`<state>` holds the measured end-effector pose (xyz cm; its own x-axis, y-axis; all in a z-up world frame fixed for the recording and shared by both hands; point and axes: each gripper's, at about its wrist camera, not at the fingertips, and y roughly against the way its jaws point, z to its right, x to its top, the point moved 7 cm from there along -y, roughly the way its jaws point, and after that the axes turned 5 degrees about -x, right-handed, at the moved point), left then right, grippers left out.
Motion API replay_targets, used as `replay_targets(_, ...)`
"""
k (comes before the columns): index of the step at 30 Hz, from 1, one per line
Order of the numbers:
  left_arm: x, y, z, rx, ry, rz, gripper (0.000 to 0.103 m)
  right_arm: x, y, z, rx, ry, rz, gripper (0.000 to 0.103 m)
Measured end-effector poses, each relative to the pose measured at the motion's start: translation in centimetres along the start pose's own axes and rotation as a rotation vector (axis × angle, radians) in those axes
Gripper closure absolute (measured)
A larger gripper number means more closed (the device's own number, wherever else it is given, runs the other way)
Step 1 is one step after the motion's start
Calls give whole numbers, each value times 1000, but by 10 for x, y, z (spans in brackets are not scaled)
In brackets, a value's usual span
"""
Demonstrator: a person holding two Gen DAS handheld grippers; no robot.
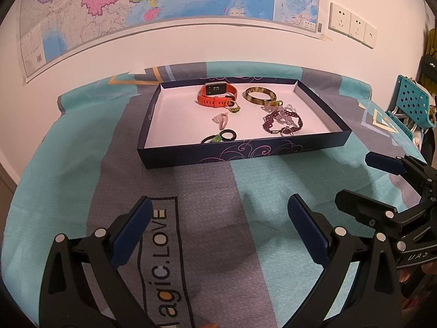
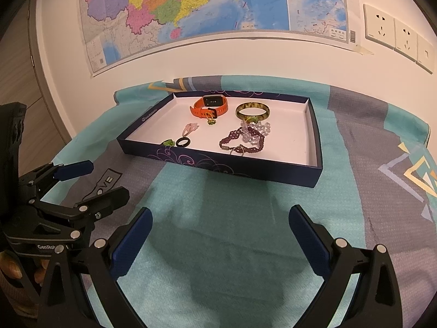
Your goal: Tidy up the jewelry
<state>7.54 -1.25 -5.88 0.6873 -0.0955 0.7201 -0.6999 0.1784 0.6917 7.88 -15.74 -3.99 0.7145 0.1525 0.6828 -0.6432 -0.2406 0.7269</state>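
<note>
The left claw (image 1: 220, 235) is open, jaws spread wide, holding nothing. It hovers above the patterned cloth (image 1: 207, 191) that covers the desk, short of the tray. The right claw (image 2: 220, 239) is likewise open and empty, hovering over the same cloth. The two claws sit side by side: the right claw appears at the right edge of the left wrist view, and the left claw at the left edge of the right wrist view.

A shallow dark-blue tray (image 1: 191, 156) with a white floor rests on the cloth ahead of both claws, near the wall. All jewelry lies inside the tray:

- An orange watch (image 1: 217, 95) sits at the far side, standing on its strap edge.
- A brown mottled bangle (image 1: 259, 95) lies just to the right of the watch.
- A small green charm (image 1: 234, 108) touches the watch strap.
- A purple beaded bracelet (image 1: 282, 121) lies toward the right, tangled with pale clear beads (image 2: 256, 129).
- A pink pendant (image 1: 221, 118) lies near the centre.
- A black ring (image 1: 228, 135) lies near the front wall, with a green piece (image 2: 169, 143) just beside it.

A map (image 2: 191, 2) hangs on the wall behind the desk, with wall sockets (image 2: 397, 34) to its right.
</note>
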Motion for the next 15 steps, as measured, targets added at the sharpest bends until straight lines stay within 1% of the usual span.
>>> replay_targets(15, 2, 1, 0, 3, -5, 14, 6, -2, 1, 1, 0, -5, 0, 6)
